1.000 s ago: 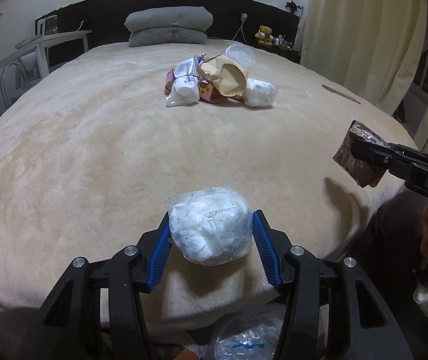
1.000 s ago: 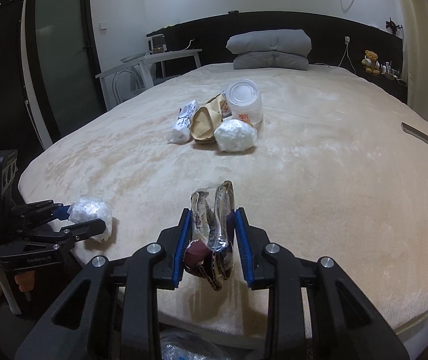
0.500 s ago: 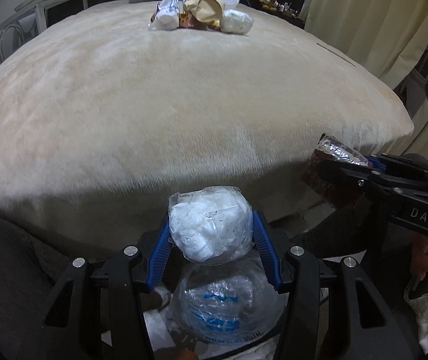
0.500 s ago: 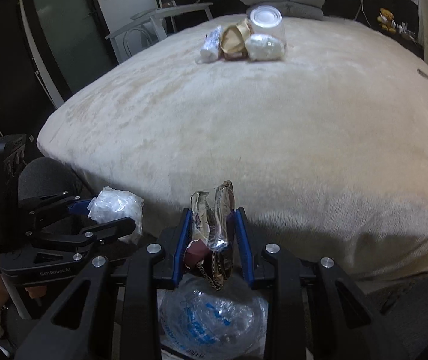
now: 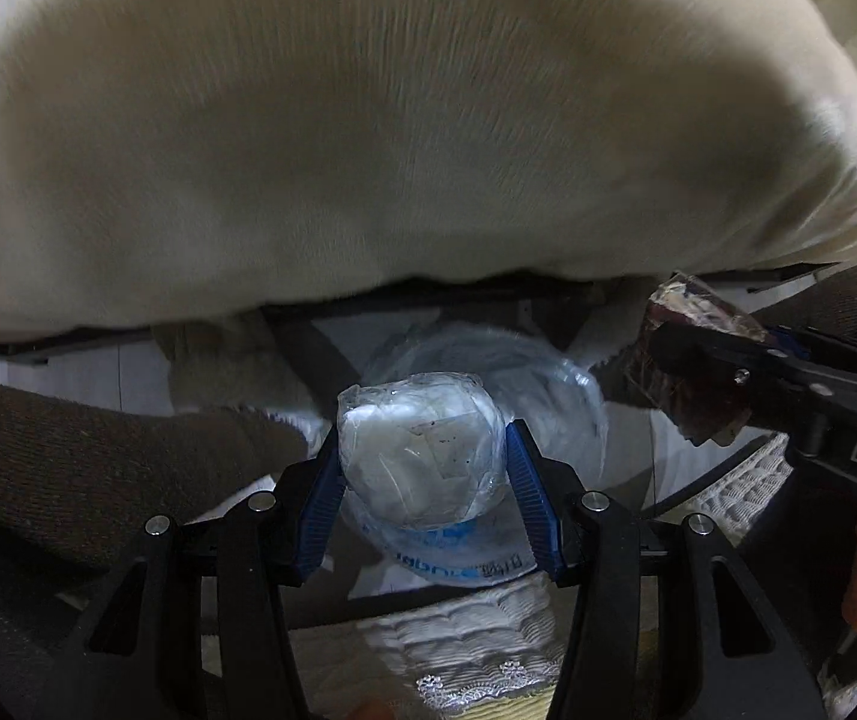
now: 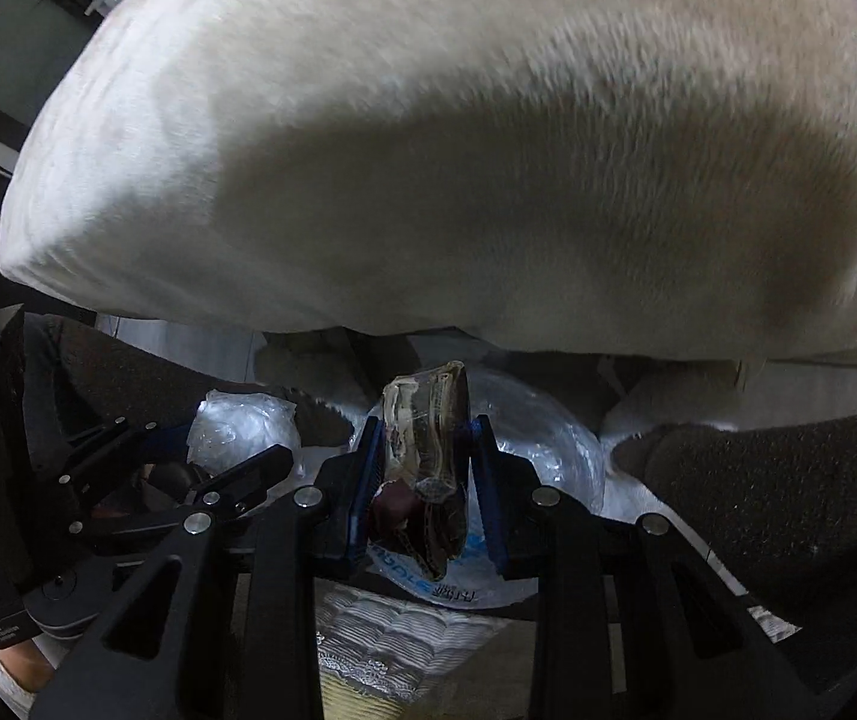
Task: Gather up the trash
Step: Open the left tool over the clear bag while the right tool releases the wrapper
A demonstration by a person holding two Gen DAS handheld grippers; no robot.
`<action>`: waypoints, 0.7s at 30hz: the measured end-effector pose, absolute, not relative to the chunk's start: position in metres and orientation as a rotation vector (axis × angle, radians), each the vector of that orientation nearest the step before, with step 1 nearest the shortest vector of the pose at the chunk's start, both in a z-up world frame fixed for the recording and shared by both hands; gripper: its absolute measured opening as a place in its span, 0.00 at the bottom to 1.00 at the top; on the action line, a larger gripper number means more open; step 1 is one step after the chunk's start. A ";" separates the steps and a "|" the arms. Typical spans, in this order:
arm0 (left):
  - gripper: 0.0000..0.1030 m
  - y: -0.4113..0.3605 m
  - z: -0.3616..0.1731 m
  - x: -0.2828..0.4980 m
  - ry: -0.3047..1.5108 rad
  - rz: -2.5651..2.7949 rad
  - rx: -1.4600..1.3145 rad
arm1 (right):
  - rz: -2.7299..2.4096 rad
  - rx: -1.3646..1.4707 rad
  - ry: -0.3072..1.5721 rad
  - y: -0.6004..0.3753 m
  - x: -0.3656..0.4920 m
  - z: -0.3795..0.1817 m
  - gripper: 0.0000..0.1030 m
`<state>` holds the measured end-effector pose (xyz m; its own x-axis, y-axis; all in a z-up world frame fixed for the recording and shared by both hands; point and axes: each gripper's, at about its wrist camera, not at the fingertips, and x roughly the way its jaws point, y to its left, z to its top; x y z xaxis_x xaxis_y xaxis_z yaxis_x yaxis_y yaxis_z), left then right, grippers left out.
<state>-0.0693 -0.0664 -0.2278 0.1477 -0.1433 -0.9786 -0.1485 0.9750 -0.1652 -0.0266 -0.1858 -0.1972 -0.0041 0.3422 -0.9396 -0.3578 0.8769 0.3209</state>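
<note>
left gripper (image 5: 422, 474): clamped on a white wad of tissue in clear film (image 5: 419, 450), blue pads pressing both sides, pointing down at the floor

right gripper (image 6: 422, 468): jaws pressed in tight on a crumpled dark wrapper (image 6: 428, 450), which stands up between the pads

where the trash is: both pieces hang just off the edge of the bed (image 5: 398, 138), right above the clear trash bag (image 5: 488, 372) that's open on the floor

step: looks like the drop, 2 pieces at once, neither let go yet

how the wad handles: super light and squishy, the film is slick, so a grip across the fat middle like now seems right; it should just fall when the pads spread

how the wrapper handles: thin, crinkly, weighs nothing, flattens instead of breaking; pinch the bunched part, not a loose flap

watch out: light stuff like this could cling to a pad or drift past the bag's rim, so I'd release low over the opening
</note>
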 end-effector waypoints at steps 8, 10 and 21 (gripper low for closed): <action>0.51 -0.087 -0.290 -0.057 1.636 0.007 -0.171 | 0.405 -0.048 1.680 -0.180 -0.016 -0.258 0.30; 0.51 -0.090 -0.302 -0.054 1.669 0.003 -0.156 | 0.359 -0.065 1.728 -0.182 -0.015 -0.273 0.30; 0.51 -0.099 -0.370 -0.050 1.864 -0.014 -0.010 | 0.221 -0.034 1.919 -0.198 -0.005 -0.347 0.30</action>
<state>-0.0498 -0.0990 -0.3697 -0.2888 -0.0141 -0.9573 0.0000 0.9999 -0.0148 -0.0050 -0.1982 -0.3471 -0.3531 0.0829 -0.9319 -0.1308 0.9819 0.1369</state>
